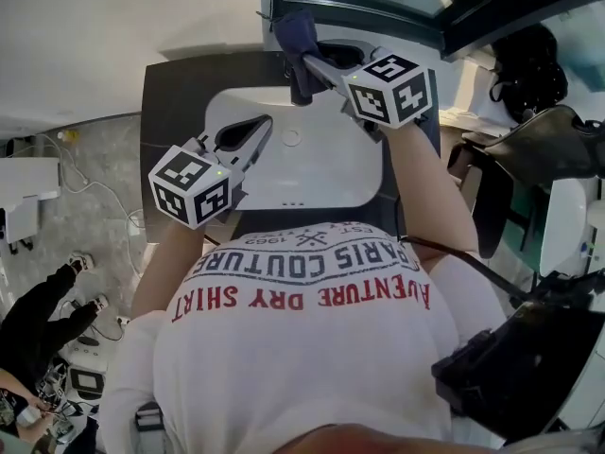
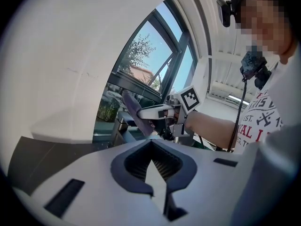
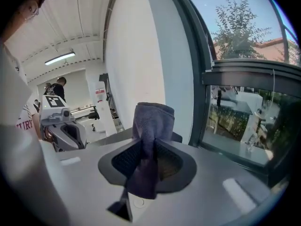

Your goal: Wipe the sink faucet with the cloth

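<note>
Your right hand-held gripper [image 1: 310,61] is clenched on the dark blue cloth [image 1: 295,31] in the upper middle of the head view, at the back edge of the white sink [image 1: 321,173]. The right gripper view shows the cloth [image 3: 153,121] pinched in the jaws, one end standing up past the tips, the other hanging down. Your left hand-held gripper [image 1: 260,126] hovers over the basin's left side, jaws together on nothing. Only the head view shows the sink and the dark counter [image 1: 175,112]. The left gripper view catches the cloth [image 2: 134,109] side-on against the window.
</note>
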`<state>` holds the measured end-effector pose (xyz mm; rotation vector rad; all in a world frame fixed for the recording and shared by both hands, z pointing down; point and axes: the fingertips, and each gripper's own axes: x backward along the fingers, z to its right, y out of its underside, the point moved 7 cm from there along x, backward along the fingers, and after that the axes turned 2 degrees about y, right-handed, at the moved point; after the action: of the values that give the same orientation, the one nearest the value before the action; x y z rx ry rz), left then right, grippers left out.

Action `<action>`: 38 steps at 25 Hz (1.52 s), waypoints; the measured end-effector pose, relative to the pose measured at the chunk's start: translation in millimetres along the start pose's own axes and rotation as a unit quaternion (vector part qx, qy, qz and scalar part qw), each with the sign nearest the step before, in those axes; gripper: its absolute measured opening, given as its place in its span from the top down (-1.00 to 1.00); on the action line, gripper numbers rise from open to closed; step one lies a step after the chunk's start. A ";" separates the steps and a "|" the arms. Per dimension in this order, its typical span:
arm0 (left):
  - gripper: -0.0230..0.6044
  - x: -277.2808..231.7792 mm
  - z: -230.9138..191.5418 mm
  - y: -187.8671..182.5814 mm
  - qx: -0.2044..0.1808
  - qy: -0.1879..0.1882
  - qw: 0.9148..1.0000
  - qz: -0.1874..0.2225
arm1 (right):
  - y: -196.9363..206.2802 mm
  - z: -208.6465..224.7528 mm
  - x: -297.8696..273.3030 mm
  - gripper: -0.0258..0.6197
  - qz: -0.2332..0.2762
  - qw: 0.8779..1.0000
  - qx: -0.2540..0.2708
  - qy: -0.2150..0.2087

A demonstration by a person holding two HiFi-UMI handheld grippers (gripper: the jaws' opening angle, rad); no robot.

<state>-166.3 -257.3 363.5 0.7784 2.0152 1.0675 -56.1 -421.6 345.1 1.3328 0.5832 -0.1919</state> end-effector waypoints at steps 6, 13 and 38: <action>0.93 0.4 -6.8 -0.5 0.014 -0.008 1.000 0.008 | 2.2 1.8 -14.0 0.68 -0.051 0.998 0.020 0.000; 0.93 5.1 -14.3 4.5 0.026 -0.020 0.999 0.016 | -5.7 19.5 -26.1 0.68 -0.064 0.997 0.038 0.026; 0.93 4.8 -23.9 22.9 0.050 -0.025 0.998 0.002 | 18.5 -32.3 25.7 0.68 0.009 0.997 0.045 -0.065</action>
<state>-184.3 -253.0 391.4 0.8535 2.0377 0.9469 -35.4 -381.4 344.3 1.4007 0.4571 -0.2894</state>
